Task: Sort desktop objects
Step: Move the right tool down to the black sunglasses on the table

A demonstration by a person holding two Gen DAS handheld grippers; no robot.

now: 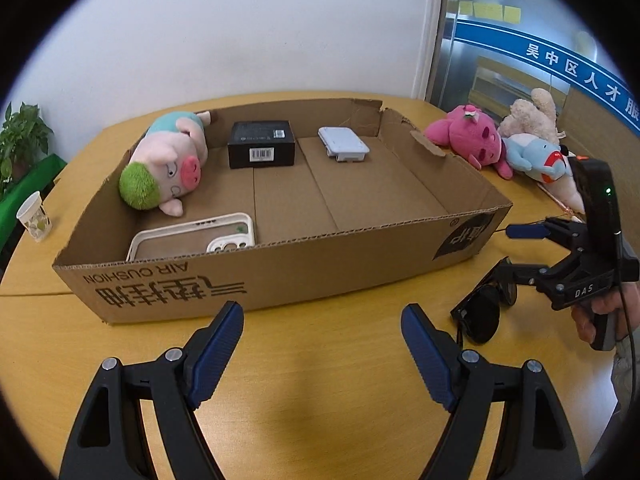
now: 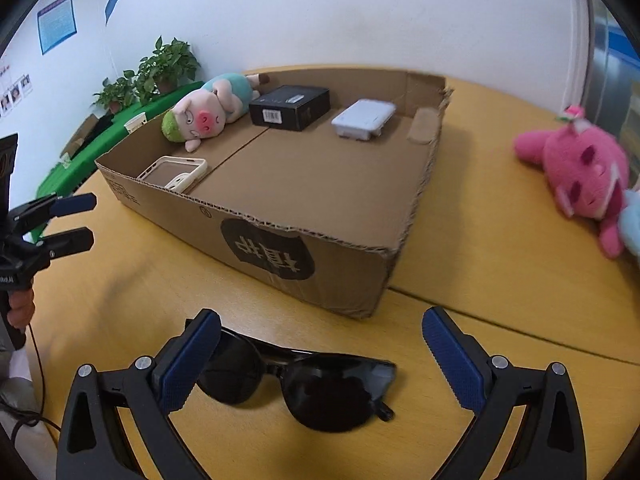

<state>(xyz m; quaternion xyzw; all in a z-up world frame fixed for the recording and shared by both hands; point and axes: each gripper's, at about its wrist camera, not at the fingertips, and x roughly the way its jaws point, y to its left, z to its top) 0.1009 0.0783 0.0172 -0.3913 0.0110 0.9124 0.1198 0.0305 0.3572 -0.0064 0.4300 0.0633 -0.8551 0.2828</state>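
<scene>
The right gripper (image 2: pixel 320 360) hangs low over the yellow wooden tabletop (image 2: pixel 500 240), its blue-padded fingers (image 2: pixel 452 364) spread wide apart to either side of the black sunglasses with dark lenses (image 2: pixel 296 384), which lie flat on the tabletop just outside the near corner of the shallow brown cardboard box (image 2: pixel 304 264). The left-hand finger overlaps one lens in the right wrist view, though whether it touches the frame cannot be told; nothing is gripped, so the pose reads as lining up a pinch across the frame. The left gripper (image 1: pixel 322 356) also stands released and empty, held back in front of the box's long wall, probably to leave the other hand room. Inside the box lie a pink plush pig with a green cap (image 1: pixel 166 168) against the far left wall, a black rectangular carton with a barcode (image 1: pixel 262 144), a pale grey flat plastic case (image 1: pixel 343 144) and a cream phone case (image 1: pixel 192 236) in the near corner, kept apart across the floor, which suggests the box is the sorting bin. A pink plush bear (image 2: pixel 580 176) waits on the tabletop well to the right of the box.
</scene>
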